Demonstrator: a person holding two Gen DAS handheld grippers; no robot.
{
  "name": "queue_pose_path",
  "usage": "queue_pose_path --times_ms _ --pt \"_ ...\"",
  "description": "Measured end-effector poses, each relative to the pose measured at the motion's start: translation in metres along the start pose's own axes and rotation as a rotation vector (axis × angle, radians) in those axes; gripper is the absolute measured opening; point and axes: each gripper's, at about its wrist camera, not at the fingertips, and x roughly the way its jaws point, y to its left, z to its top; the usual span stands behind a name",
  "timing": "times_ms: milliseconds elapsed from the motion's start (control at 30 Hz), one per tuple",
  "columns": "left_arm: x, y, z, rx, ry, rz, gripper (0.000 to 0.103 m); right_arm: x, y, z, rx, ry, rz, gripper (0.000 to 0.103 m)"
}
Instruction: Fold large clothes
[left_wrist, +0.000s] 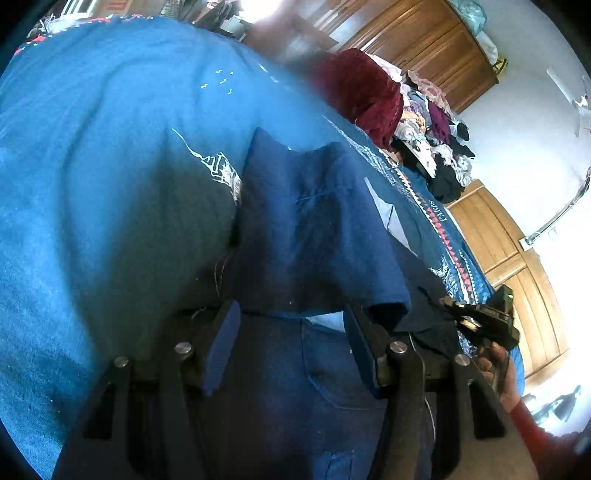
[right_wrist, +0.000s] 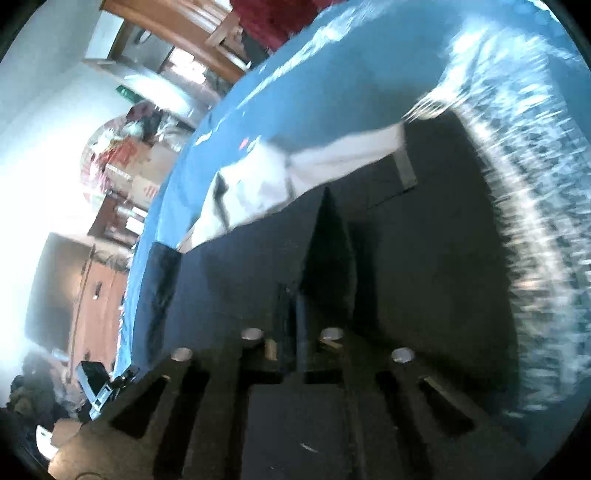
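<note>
Left tongs: my left tongs (left_wrist: 291, 350) stood wide apart, both blue pads (left_wrist: 221, 347) bare; dark blue cloth passed between and beyond them, gripped by neither.
Right tongs: my right tongs (right_wrist: 301, 332) were closed tight on a raised fold of the dark garment (right_wrist: 328, 243), which stood up as a peak just ahead of the tips.
Garment: the navy garment (left_wrist: 314, 229), with a stitched pocket visible below my left tongs, lay draped over the bed ahead of both tongs; a pale inner lining (right_wrist: 277, 181) showed ahead and to the left of my right tongs.
Bed: a blue bedspread (left_wrist: 110, 166) with white line drawings and a red-and-white triangle border spread beneath the garment.
Writing: letters sat in the border strip right of my left tongs, too small to read; red characters on boxes far left of my right tongs were blurred.
Other: a maroon cloth (left_wrist: 362, 96) and a heap of mixed clothes (left_wrist: 436, 147) lay far ahead, right of my left tongs, before a wooden wardrobe (left_wrist: 424, 40).
Hand: my right hand (left_wrist: 498, 373) held its tool at the right edge.
</note>
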Motion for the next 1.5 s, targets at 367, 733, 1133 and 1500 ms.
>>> queue_pose_path --times_ms 367,733,1133,1500 --pt "-0.005 -0.007 -0.004 0.028 0.004 0.037 0.062 -0.02 -0.029 -0.007 0.004 -0.013 -0.104 0.001" --pt "-0.038 -0.017 -0.01 0.059 0.039 0.122 0.07 -0.004 0.019 -0.015 -0.215 0.037 -0.043 0.038" --pt "-0.149 0.029 -0.069 -0.013 0.097 0.085 0.075 -0.156 -0.039 -0.121 -0.122 0.177 -0.03 0.063" --pt "-0.177 0.032 -0.122 -0.017 0.191 -0.022 0.075 -0.197 -0.101 -0.229 0.063 0.281 -0.006 0.062"
